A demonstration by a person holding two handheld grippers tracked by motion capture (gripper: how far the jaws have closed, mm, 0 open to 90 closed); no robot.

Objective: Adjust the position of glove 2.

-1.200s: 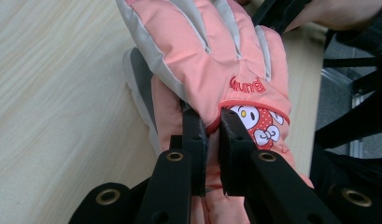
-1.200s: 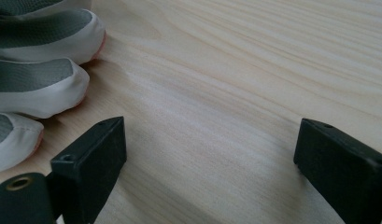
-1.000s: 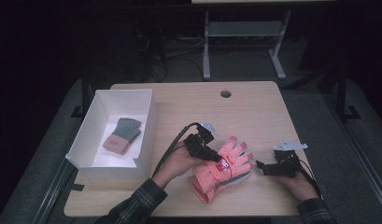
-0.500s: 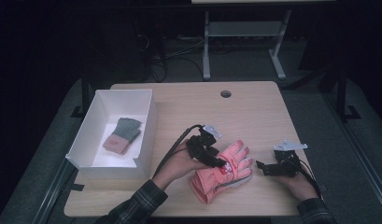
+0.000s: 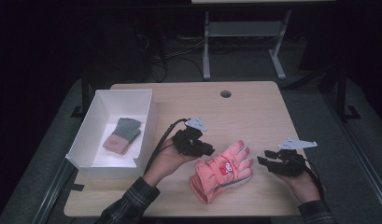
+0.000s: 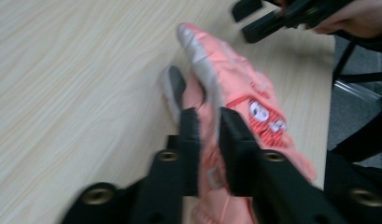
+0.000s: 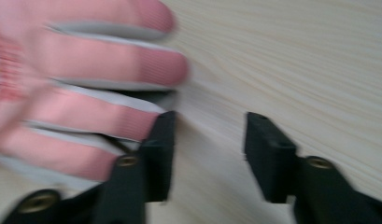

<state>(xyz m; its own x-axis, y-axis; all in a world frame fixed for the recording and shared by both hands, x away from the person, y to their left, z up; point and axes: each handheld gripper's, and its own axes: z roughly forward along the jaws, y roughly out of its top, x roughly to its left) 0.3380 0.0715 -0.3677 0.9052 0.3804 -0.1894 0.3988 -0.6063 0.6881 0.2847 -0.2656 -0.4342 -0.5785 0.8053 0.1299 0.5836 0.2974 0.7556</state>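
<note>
Jaws: left gripper (image 6: pixel 205 128) clamped on glove (image 5: pixel 221 170) cuff side, just closing; right gripper (image 7: pixel 209 154) apart, closing, empty, beside fingertips; glove lies cuff-to-fingers between both.

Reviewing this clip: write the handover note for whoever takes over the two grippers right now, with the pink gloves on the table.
Left gripper: shut on the pink gloves, pinching the fabric near the thumb side; its jaws have just been closing.
Right gripper: open, nothing between the jaws, beside the glove fingertips; jaws have just been closing partway.
Things: pink gloves stacked on the table near the front edge. White box at the left holds a grey-and-pink glove.
Done: one item in the box, pink gloves gripped.
Left: probably moving the pink gloves into the box.
</note>
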